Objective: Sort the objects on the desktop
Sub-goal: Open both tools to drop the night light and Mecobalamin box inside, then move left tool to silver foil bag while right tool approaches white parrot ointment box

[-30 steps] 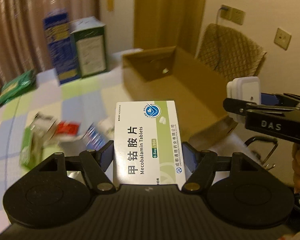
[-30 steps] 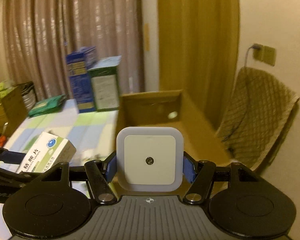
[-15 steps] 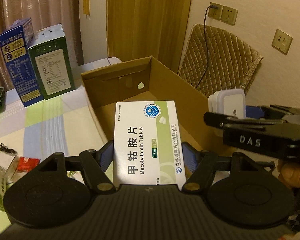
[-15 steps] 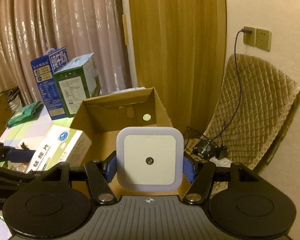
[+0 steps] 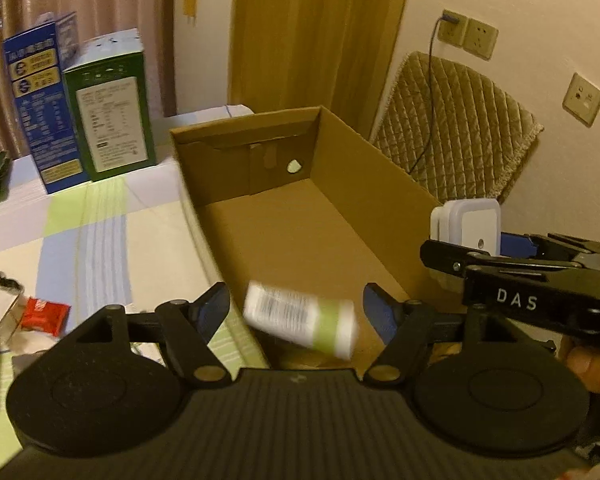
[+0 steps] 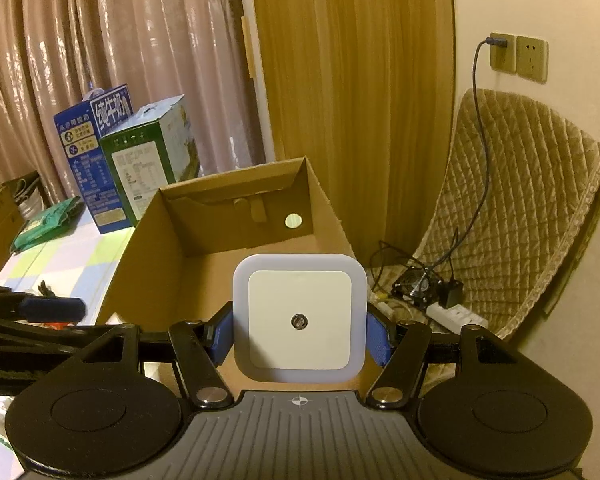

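My left gripper [image 5: 296,300] is open over the near end of the open cardboard box [image 5: 364,200]. The white and green medicine box [image 5: 300,324] is loose between its fingers, tilted and blurred, touching neither blue pad. My right gripper [image 6: 300,332] is shut on a white square night light [image 6: 300,320], held above the cardboard box's [image 6: 156,248] near right part. In the left wrist view the night light [image 5: 476,224] and the right gripper [image 5: 472,240] show at the right, by the box's right wall. The box's floor looks bare.
A blue carton [image 5: 40,100] and a green carton [image 5: 108,112] stand behind the box on the checked tablecloth [image 5: 100,232]. A red packet [image 5: 46,316] and other small items lie at the left. A quilted chair [image 6: 520,220] and a power strip [image 6: 456,316] are right of the table.
The left gripper has let go of the medicine box, which now drops tilted between the fingers. Both grippers came over the cardboard box during the first half second. The right grip is unchanged.
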Motion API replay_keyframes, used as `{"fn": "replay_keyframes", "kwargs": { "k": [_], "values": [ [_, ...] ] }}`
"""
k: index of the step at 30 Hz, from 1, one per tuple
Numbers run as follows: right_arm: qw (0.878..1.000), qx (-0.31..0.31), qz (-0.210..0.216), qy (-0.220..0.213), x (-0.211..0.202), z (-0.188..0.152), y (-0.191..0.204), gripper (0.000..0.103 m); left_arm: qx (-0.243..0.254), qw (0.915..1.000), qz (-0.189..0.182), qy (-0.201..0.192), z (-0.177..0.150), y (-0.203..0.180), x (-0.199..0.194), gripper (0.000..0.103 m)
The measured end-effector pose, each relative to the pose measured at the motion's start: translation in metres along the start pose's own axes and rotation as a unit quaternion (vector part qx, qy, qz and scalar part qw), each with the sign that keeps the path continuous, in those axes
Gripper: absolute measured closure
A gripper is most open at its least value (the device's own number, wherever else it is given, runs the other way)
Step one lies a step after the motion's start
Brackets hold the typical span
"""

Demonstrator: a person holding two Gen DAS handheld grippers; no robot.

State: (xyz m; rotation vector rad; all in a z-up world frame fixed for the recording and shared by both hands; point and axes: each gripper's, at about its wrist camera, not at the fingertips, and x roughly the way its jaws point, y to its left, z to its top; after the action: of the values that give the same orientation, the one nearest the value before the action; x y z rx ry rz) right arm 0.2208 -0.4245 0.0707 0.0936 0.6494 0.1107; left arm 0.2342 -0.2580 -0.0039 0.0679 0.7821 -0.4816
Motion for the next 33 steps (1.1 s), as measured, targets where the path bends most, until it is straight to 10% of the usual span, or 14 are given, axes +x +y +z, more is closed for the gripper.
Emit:
{"fn": "replay_keyframes", "kwargs": {
  "k": [22,33],
  "values": [
    [0.998,0.042,0.017,-0.053,-0.055,-0.016,0.022,0.023,-0.073,0.9968,0.031,-0.006,-0.083,0.052,-0.088,0.024],
    [0.994,0.016,0.086,-0.06,-0.114,-0.051,0.094,0.017,-0.115,0.9888,0.095,0.0,-0.141,0.105,-0.151,0.022]
  ]
}}
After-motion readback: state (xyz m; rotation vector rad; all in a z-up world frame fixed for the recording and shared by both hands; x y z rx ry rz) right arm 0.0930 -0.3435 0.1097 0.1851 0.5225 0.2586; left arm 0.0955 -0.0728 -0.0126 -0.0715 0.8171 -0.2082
